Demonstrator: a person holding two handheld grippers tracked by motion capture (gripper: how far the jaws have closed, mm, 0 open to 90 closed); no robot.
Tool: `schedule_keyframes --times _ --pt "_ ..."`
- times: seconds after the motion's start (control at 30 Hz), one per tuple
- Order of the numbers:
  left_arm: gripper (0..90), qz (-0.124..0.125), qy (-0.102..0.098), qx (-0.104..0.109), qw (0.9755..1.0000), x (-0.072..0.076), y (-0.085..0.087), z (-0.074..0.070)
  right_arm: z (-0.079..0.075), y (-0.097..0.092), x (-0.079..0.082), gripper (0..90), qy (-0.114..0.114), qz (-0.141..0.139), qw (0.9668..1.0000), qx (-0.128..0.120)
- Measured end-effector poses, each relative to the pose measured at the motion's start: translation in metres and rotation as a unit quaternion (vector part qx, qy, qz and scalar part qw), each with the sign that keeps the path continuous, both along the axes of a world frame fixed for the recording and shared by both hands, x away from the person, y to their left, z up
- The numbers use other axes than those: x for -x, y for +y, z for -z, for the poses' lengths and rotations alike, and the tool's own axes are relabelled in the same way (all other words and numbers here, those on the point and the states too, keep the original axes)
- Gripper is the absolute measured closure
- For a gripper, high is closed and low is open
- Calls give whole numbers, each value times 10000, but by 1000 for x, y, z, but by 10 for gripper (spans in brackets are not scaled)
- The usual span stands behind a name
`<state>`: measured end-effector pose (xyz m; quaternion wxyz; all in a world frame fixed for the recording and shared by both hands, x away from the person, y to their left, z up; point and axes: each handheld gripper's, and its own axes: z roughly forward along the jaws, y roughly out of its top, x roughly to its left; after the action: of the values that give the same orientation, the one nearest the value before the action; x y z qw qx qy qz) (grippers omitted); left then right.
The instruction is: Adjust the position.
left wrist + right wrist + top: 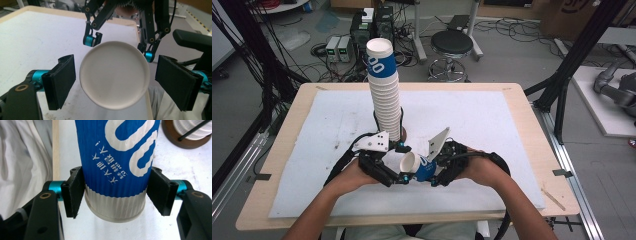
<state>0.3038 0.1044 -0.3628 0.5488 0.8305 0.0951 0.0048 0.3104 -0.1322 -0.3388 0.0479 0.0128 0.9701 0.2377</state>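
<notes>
The light wooden table (287,130) with its white foam mat (492,125) takes up the middle of the room, and on the mat's centre, a little to the left, stands a tall, slightly leaning stack of white ribbed paper cups with a blue-printed one on top (384,87). Near the front edge, both hands meet. The right gripper (428,176) is clamped on a single blue-and-white ribbed paper cup (417,166), its black pads pressing the sleeve low down near the base, as the right gripper view shows (116,165). It looks lifted off the mat and lies on its side, open mouth turned left, probably so the other tool can come at the rim. And there it is: the left gripper (115,81) has its jaws spread wide on either side of that round white mouth, touching nothing. I'd call this a handover or a re-grip in the making. The cup itself: corrugated wall, blue band with bold white lettering, plain white strip at the base, clean white inside
</notes>
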Motion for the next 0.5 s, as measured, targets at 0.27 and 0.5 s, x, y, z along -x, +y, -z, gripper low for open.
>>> schedule_keyframes --times 0.27,0.5 --pt "166 23 71 -233 9997 0 -7 5 -6 15 4 347 -120 -234 9986 448" --pt "219 95 222 -229 9994 -4 -5 7 -6 17 6 345 -206 -264 9971 684"
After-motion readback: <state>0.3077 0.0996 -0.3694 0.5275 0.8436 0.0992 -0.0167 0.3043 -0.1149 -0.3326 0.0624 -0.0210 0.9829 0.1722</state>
